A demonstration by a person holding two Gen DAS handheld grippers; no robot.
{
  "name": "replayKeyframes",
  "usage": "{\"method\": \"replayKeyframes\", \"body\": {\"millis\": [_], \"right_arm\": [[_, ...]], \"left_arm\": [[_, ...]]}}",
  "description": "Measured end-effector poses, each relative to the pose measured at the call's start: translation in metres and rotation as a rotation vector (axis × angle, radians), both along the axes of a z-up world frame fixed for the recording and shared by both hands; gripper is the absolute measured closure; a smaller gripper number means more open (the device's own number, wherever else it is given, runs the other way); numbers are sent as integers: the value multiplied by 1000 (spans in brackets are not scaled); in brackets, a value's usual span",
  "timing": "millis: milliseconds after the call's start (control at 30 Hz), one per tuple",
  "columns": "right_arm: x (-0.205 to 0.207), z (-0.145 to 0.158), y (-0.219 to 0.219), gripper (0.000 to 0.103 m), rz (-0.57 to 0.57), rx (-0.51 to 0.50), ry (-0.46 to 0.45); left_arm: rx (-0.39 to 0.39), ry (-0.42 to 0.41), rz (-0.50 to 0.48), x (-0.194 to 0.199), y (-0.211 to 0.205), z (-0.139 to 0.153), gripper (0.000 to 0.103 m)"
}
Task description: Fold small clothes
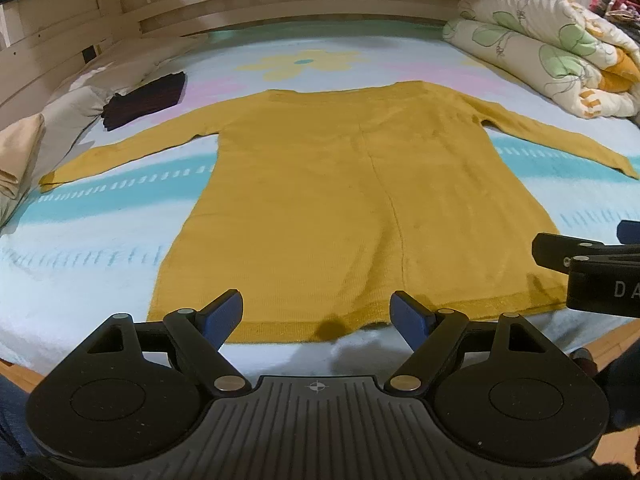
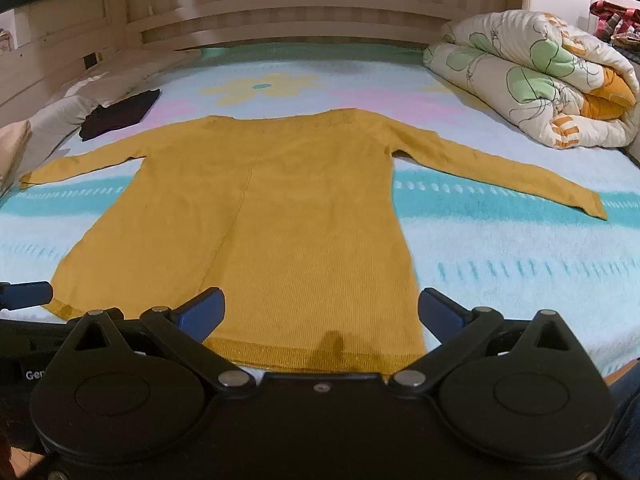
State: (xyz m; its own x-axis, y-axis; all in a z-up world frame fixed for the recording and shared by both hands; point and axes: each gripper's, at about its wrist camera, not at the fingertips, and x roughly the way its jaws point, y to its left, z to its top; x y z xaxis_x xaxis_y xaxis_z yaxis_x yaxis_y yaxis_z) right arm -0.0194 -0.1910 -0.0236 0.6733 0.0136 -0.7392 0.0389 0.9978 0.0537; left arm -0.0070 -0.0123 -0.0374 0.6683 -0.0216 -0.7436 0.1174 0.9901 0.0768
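While we looked along the left gripper, its jaws stood apart and empty over the near hem of the mustard sweater, spread flat on the bed with both sleeves out. A dark folded garment lay clear of its far left sleeve.

Through the right wrist view, our right gripper gaped wide at the hem's corner, and a rolled quilt sat beyond the right sleeve.

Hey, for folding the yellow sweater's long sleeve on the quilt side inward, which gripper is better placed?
Right. The right gripper hangs open over the hem corner of the sweater on that sleeve's side; the left gripper sits further from it.
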Motion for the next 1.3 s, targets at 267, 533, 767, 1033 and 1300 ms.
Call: {"method": "replayKeyframes", "body": {"millis": [267,533,767,1033,1300], "right_arm": [[2,-4,-4,1,-17,25,32],[5,-6,-5,1,-21,37,56],[7,-8,-6,1,-27,61,74],[8,-9,-6,1,-29,68,85],[8,-10,-6,1,-34,68,90]], "left_arm": [[-8,13,8,3,0,0,23],[-32,19,24,5,3,0,23],[-56,26,38,7,5,-1,23],[-67,33,36,9,6,-2,23],[-70,37,37,10,5,-2,23]]}}
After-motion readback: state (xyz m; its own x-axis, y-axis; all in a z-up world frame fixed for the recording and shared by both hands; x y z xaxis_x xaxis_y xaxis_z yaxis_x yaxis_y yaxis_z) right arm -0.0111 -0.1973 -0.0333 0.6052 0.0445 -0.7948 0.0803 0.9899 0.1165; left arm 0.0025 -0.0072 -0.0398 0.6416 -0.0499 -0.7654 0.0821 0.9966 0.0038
